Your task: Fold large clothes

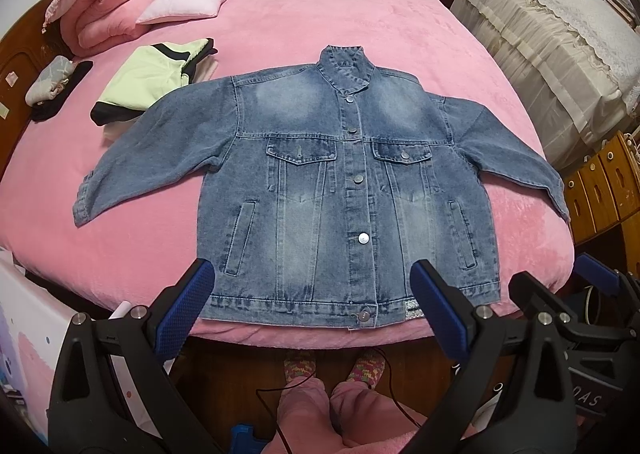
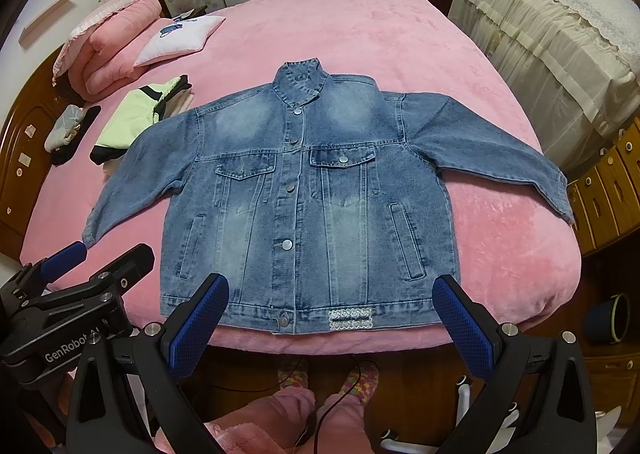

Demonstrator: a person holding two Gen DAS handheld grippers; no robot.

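Nearest of all, both sets of tongs hang just short of the bed's near edge with nothing in them: the left tongs (image 1: 314, 306) gape wide, and the right tongs (image 2: 330, 324) gape just as wide, blue pads apart over the hem. Below them a person's pink-trousered legs (image 1: 320, 410) and patterned slippers show on the wooden floor, with a thin cable trailing between. On the pink bed (image 1: 532, 238) the denim jacket (image 1: 340, 182) lies front up and buttoned, hem along the near edge, collar pointing to the far side, both sleeves spread out flat; the right sleeve's cuff reaches over the bed's right edge. Folding has not begun, I'd say, so the sensible first move is a sleeve: pinch the cuff through both layers, lift only a little, and lay it straight across the chest so the stiff denim creases cleanly at the shoulder seam. Beyond the left sleeve sits a pale green garment (image 1: 156, 78), apparently on other folded pieces, touching or slightly under the sleeve; I cannot tell which. Further off, near the far left corner, lie a small pillow (image 1: 188, 0) and a rolled pink quilt (image 1: 116, 2). The jacket's back is hidden.
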